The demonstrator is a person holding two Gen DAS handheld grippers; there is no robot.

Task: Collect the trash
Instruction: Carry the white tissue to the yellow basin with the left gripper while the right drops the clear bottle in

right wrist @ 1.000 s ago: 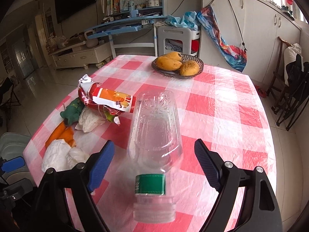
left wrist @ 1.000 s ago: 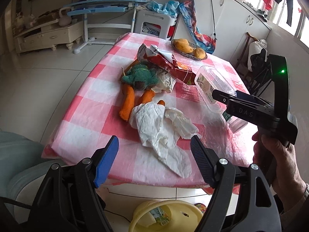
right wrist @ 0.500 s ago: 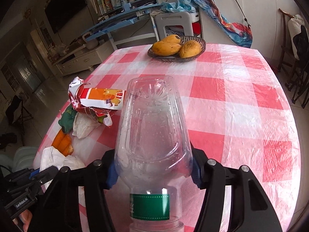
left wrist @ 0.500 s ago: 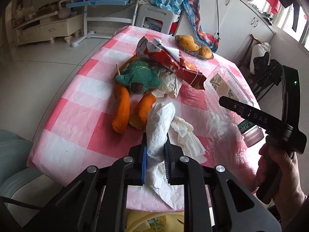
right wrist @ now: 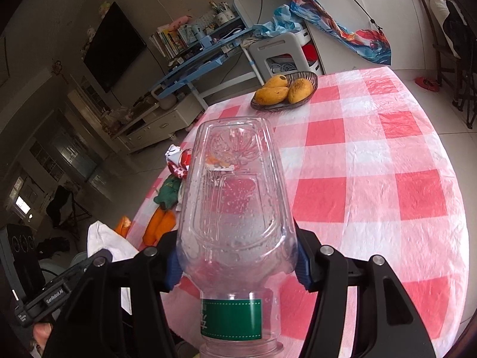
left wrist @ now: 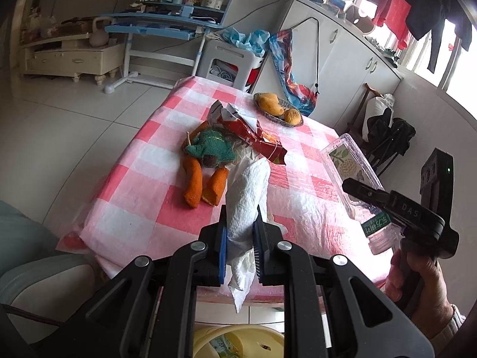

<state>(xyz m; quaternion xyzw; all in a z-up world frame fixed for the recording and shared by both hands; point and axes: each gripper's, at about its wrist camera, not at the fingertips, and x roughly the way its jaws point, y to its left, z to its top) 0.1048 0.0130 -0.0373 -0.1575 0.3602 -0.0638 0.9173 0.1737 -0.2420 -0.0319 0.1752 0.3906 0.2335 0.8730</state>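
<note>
My left gripper (left wrist: pixel 240 238) is shut on a crumpled white paper towel (left wrist: pixel 247 197), lifted off the checked tablecloth (left wrist: pixel 143 197) with its tail hanging below the jaws. My right gripper (right wrist: pixel 237 264) is shut on a clear plastic bottle (right wrist: pixel 235 203) with a green neck label, held tilted above the table, base pointing away. The same bottle (left wrist: pixel 351 173) and gripper appear at the right of the left wrist view. Still on the table lie orange peels (left wrist: pixel 193 182), a green knitted piece (left wrist: pixel 211 147) and a torn red snack wrapper (left wrist: pixel 253 137).
A dark dish of mangoes (right wrist: pixel 283 92) sits at the table's far end. A yellow bin (left wrist: pixel 238 343) stands on the floor below the near table edge. A white stool (left wrist: pixel 229 62), a blue desk and white cabinets stand beyond. A hand (left wrist: pixel 423 292) holds the right gripper.
Both grippers closed from wide open: the left on the paper towel, the right on the bottle. Both objects have since been lifted off the table, and the right gripper has rolled.
</note>
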